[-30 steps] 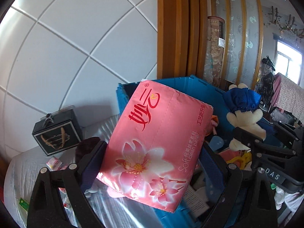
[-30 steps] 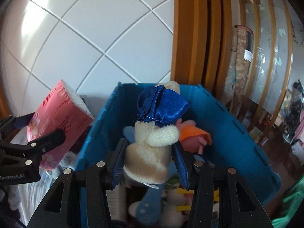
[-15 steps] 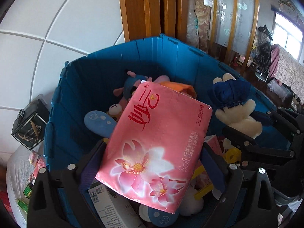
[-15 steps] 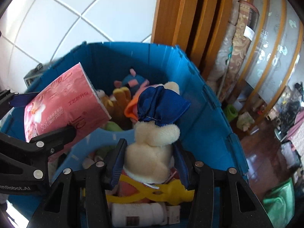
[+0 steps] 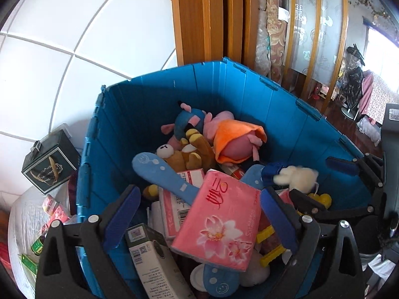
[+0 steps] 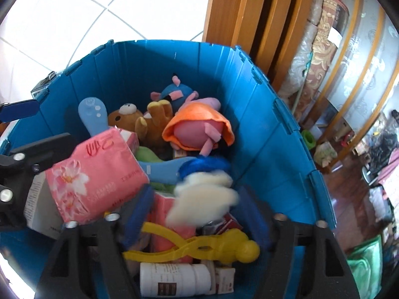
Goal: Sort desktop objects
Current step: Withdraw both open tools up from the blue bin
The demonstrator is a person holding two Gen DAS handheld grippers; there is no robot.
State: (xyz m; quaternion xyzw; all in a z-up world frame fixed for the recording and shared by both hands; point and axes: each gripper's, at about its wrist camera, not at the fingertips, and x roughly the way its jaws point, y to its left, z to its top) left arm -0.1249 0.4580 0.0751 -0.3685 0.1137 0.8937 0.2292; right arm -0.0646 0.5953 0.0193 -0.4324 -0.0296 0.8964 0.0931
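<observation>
Both hand-held grippers, left (image 5: 199,214) and right (image 6: 197,214), jaws just spread, release tissue pack (image 5: 219,224) and blurred plush toy (image 6: 202,194) over crowded blue bin (image 6: 269,149); either may roll off the heap.

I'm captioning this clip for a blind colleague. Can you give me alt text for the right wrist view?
The right hand-held gripper, its jaws just opened, lets a blurred white plush toy with a blue cap drop between its fingers into a blue storage bin full of toys and boxes. At left, a pink tissue pack tips into the same bin beside the left hand-held gripper.
</observation>
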